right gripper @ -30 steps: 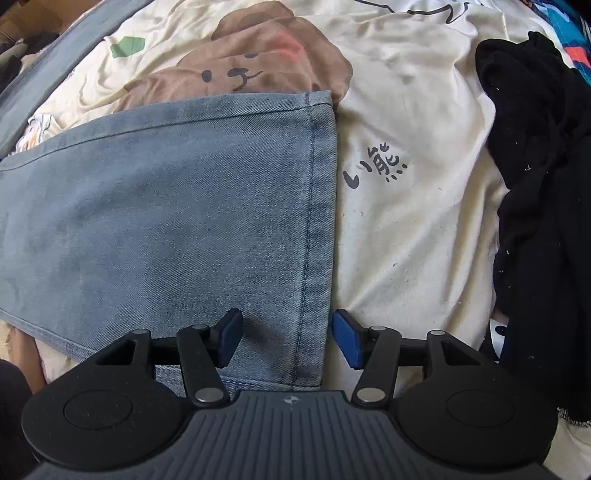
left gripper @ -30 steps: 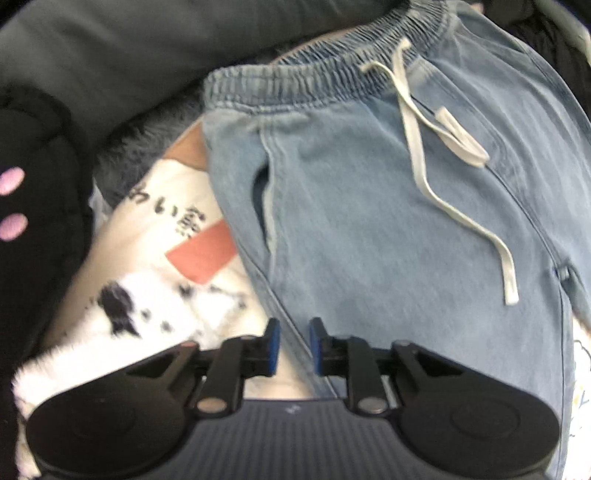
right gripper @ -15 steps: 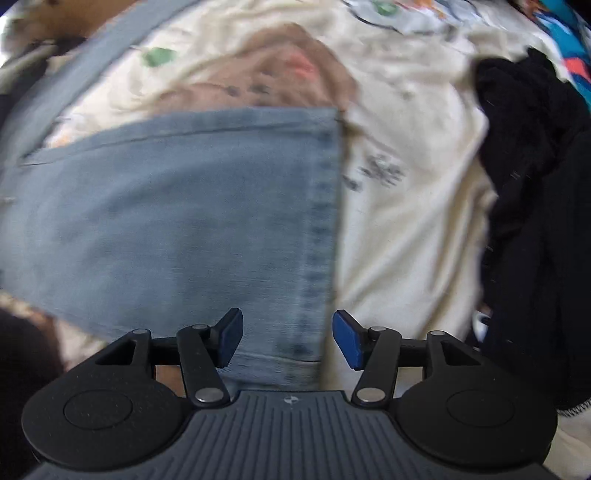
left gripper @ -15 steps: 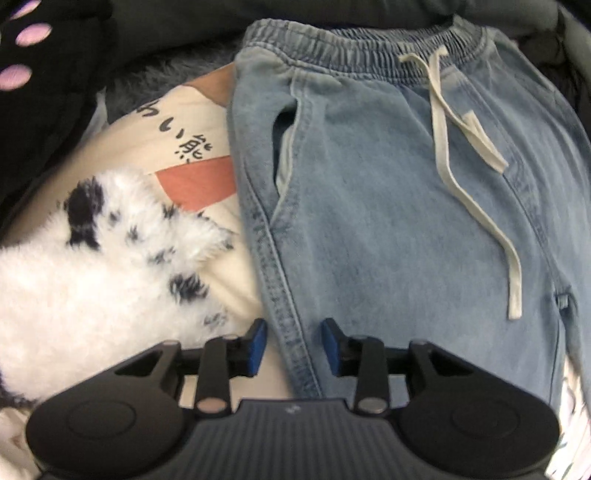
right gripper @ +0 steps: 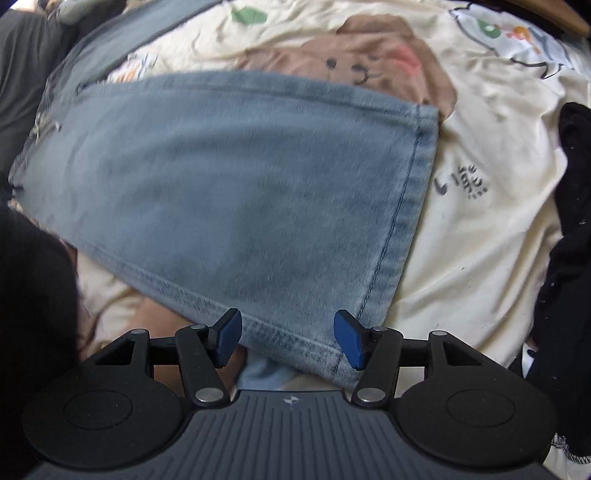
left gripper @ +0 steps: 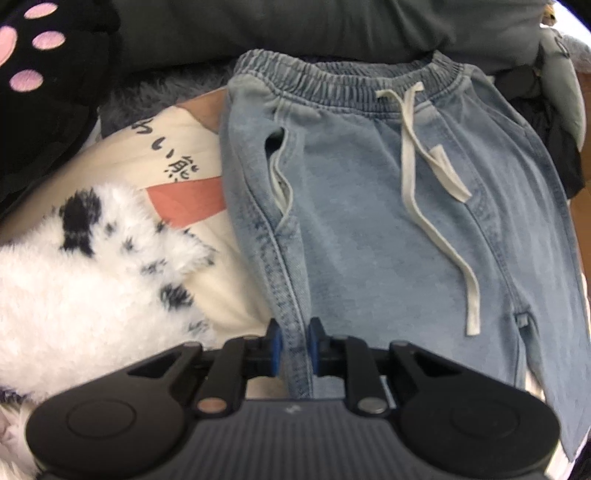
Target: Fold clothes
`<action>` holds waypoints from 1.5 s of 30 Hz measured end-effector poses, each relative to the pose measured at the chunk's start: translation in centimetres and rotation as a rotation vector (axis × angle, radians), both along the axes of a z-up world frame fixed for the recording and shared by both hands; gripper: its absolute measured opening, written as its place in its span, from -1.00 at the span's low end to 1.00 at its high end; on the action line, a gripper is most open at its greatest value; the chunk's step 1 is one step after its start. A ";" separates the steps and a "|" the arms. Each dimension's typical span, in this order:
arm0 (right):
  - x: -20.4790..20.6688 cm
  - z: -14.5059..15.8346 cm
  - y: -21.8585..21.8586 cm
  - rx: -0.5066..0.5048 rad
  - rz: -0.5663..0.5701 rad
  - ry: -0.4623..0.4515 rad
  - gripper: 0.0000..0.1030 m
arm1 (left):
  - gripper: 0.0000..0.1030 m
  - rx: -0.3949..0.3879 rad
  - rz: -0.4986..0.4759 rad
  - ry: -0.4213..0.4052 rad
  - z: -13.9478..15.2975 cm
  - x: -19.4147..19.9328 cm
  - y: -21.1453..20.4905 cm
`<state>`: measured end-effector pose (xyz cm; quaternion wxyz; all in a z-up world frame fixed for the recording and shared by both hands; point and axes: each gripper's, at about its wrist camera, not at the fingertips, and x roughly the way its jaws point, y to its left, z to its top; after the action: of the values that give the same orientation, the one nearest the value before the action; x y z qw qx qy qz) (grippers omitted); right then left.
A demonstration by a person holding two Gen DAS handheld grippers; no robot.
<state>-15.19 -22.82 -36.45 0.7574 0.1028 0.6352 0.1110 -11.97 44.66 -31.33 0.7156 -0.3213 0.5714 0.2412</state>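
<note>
Two tools in view, one per wrist camera. Our left tool [left gripper: 294, 345] is clenched on the jeans [left gripper: 388, 229], its blue pads pinching the stitched side seam at the near left edge, below the pocket opening. The jeans lie flat on a bed, waistband [left gripper: 343, 83] at the far end, elastic and gathered, with a white drawstring [left gripper: 424, 184] trailing down the front. We see a cream bedsheet [left gripper: 173, 147] under them, printed with dark characters and an orange-red patch. A white fluffy item with black spots [left gripper: 92, 266] sits just left of the jeans, near our left tool. A black plush with pink paw pads [left gripper: 40, 74] is at the far left, and a grey cushion [left gripper: 314, 26] runs behind the waistband.

Our right tool [right gripper: 288, 339] is released, jaws spread wide, holding nothing. It hovers over the near corner of the leg hem [right gripper: 410, 221]; we cannot tell whether the pads touch the fabric. The leg lies flat on the cream bedsheet and overlaps the lower part of a printed brown bear [right gripper: 369, 62]. Dark characters [right gripper: 465, 181] are printed just right of the hem. Black clothing [right gripper: 569, 258] is piled at the right edge, apart from the jeans. The right view is slightly blurred.
</note>
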 end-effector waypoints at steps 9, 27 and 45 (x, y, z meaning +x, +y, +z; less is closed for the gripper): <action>-1.1 -0.3 1.3 -0.066 0.117 -0.026 0.39 | -0.68 0.023 -0.013 0.009 0.3 0.4 0.1; 5.5 1.4 4.4 0.130 0.198 -0.072 0.36 | -0.70 0.003 0.060 -0.075 1.3 1.4 0.8; 8.8 0.2 18.1 0.175 0.686 -0.074 0.37 | -0.73 -0.030 0.115 -0.181 1.3 3.6 1.6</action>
<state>-6.36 -4.70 -36.30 0.6869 -0.0562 0.5930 0.4163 -8.41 46.23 -30.05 0.7444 -0.3846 0.4887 0.2432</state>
